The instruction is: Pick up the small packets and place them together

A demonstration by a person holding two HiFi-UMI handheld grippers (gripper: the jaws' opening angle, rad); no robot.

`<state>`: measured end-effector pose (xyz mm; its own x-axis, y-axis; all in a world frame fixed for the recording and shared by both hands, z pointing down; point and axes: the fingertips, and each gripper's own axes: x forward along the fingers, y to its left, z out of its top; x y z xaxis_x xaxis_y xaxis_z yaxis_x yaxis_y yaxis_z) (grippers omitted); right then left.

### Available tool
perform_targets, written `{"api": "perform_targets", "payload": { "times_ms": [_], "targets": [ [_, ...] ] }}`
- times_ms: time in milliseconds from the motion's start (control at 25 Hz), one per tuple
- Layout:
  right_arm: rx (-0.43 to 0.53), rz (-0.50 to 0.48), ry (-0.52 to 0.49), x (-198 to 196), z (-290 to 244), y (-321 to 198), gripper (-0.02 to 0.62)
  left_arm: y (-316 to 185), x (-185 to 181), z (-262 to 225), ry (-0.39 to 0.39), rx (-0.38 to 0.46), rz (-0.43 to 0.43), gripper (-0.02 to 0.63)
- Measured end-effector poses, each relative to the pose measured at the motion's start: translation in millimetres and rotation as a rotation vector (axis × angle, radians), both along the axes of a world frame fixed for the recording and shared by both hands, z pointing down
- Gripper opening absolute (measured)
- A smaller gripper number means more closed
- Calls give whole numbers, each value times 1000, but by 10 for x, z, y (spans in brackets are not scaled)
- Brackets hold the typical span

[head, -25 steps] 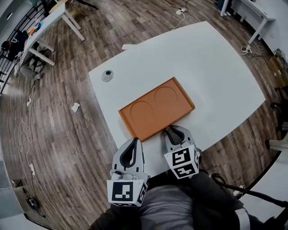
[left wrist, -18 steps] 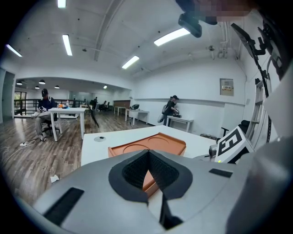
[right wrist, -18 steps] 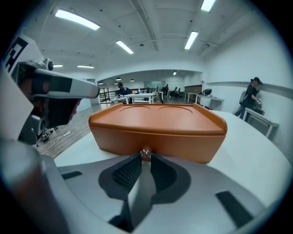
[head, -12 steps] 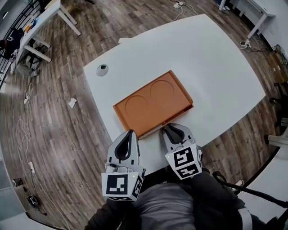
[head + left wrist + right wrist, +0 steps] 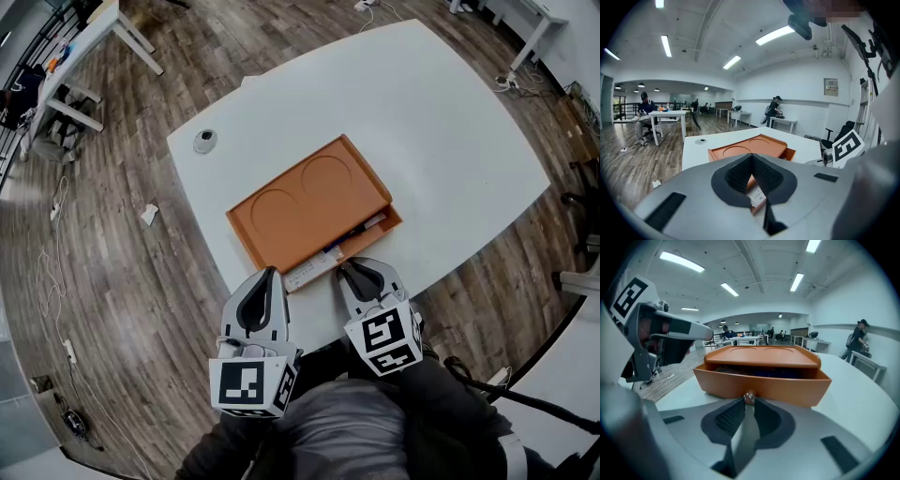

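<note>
An orange box (image 5: 305, 202) with two round dents in its lid lies on the white table (image 5: 450, 122). Its drawer (image 5: 361, 239) stands partly pulled out toward me, and a white packet (image 5: 314, 267) and dark items lie inside. My right gripper (image 5: 345, 272) is shut on the drawer's small knob (image 5: 749, 397), in the middle of the drawer front (image 5: 787, 387). My left gripper (image 5: 269, 275) sits shut and empty by the box's near left corner. In the left gripper view a printed white packet (image 5: 758, 197) shows past the shut left gripper (image 5: 752, 157).
A small grey disc (image 5: 204, 141) lies near the table's far left edge. The table's near edge runs just under both grippers. Desks, chairs and cables stand on the wooden floor around. A person (image 5: 772, 108) stands at a far desk, another (image 5: 643, 117) sits at the left.
The drawer has slid out of the orange box toward me, with the right gripper shut on its knob, and its contents now show. The left gripper has hardly moved.
</note>
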<state>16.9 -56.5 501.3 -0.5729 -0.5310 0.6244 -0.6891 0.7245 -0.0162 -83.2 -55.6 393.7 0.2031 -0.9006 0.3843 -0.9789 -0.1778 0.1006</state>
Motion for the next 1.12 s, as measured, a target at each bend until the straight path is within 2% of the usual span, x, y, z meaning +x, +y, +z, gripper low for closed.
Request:
{"api": "perform_targets", "payload": {
  "times_ms": [1120],
  "targets": [
    [-19, 49, -73, 463, -25, 661, 67, 598, 541, -29, -33, -13, 66, 2]
  ]
}}
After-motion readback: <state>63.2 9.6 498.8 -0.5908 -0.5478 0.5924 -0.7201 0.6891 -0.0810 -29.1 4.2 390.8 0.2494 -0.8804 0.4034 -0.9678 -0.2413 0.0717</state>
